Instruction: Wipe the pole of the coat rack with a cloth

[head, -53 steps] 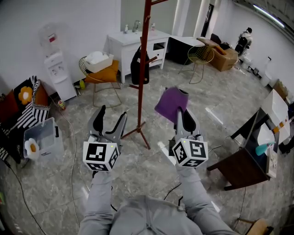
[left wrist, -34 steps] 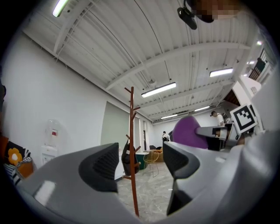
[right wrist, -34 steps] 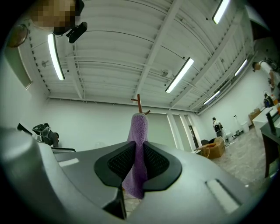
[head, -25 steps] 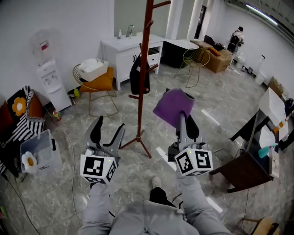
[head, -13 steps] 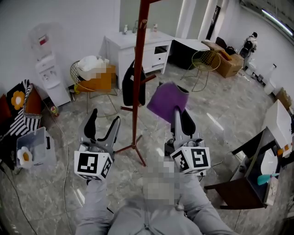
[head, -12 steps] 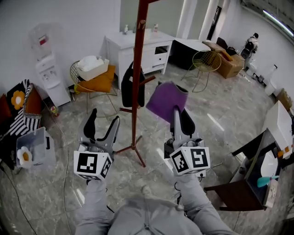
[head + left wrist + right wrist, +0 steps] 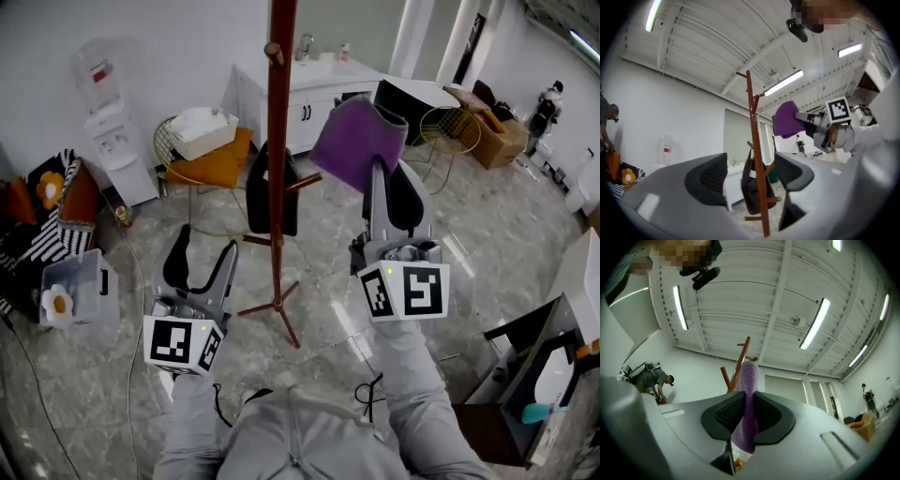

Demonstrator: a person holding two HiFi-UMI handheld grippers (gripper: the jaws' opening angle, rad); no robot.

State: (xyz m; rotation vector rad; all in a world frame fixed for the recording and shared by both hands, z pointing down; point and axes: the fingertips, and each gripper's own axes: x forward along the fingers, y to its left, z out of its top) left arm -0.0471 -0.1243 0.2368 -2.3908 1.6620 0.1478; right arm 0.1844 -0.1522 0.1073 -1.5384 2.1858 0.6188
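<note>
The red-brown coat rack pole [image 7: 277, 141] stands on the marble floor between my two grippers, with a black bag [image 7: 266, 190] hanging on it. My right gripper [image 7: 397, 192] is raised to the right of the pole and shut on a purple cloth [image 7: 357, 142], which sits just apart from the pole. The right gripper view shows the cloth [image 7: 746, 404] pinched between the jaws with the rack's top [image 7: 739, 364] behind. My left gripper [image 7: 200, 264] is open and empty, low and left of the pole. In the left gripper view the pole [image 7: 757, 164] rises between the jaws.
A wire chair with an orange cushion [image 7: 203, 159] and a white cabinet [image 7: 319, 89] stand behind the rack. A water dispenser [image 7: 114, 141] is at the left wall, a plastic bin [image 7: 75, 291] on the floor at left. The rack's feet [image 7: 275, 309] spread near my legs.
My right gripper has lifted with the purple cloth and come closer to the pole. The pole now stands nearer. The left gripper stays low and open.
</note>
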